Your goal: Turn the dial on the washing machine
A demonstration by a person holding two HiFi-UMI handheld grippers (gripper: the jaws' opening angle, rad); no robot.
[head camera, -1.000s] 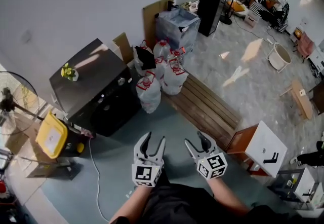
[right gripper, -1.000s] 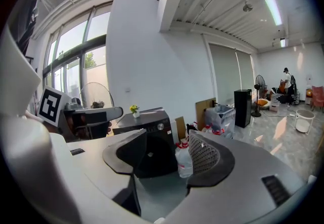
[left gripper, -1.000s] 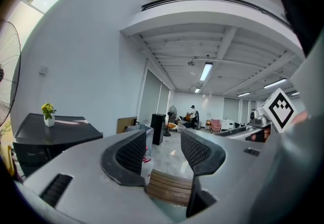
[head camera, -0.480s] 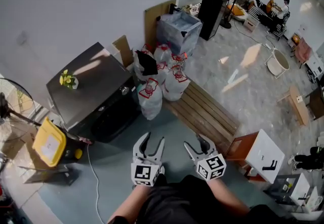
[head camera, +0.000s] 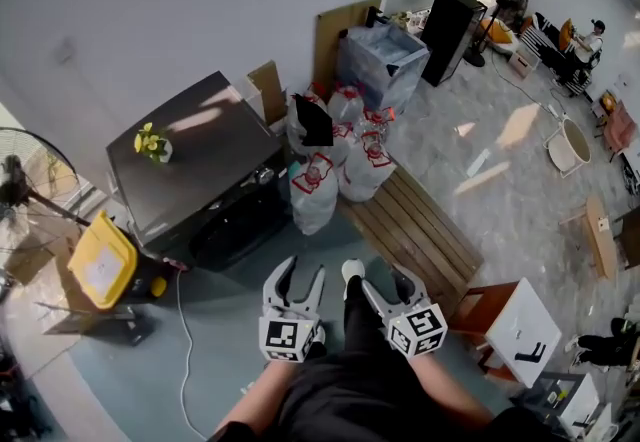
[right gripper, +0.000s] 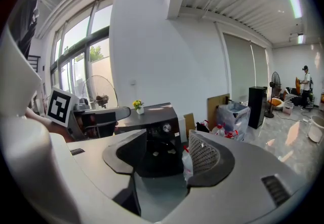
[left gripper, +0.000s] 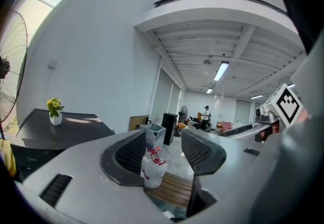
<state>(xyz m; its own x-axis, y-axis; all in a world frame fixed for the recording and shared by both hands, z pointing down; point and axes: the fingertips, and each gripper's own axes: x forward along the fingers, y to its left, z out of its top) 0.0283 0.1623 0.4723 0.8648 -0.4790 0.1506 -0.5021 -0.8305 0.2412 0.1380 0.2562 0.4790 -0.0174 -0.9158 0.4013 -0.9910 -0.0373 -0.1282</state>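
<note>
The black washing machine (head camera: 195, 165) stands against the white wall at the left, with a small yellow flower pot (head camera: 151, 143) on its lid. Its round silver dial (head camera: 265, 175) sits at the front top right corner and also faces me in the right gripper view (right gripper: 166, 127). My left gripper (head camera: 301, 276) and right gripper (head camera: 386, 282) hang side by side low in the head view, both open and empty, well short of the machine. In the left gripper view, the left gripper (left gripper: 162, 149) points past the machine's lid (left gripper: 61, 129) toward the bags.
White filled bags (head camera: 335, 165) are piled right of the machine, beside a wooden slatted platform (head camera: 415, 225). A yellow bin (head camera: 100, 265) and a fan (head camera: 25, 185) stand left. A white cable (head camera: 183, 330) runs over the floor. My shoe (head camera: 350, 270) shows between the grippers.
The whole scene has shifted right and a little down in the head view. A shoe has stepped forward between the grippers. Both grippers keep their pose and stay open.
</note>
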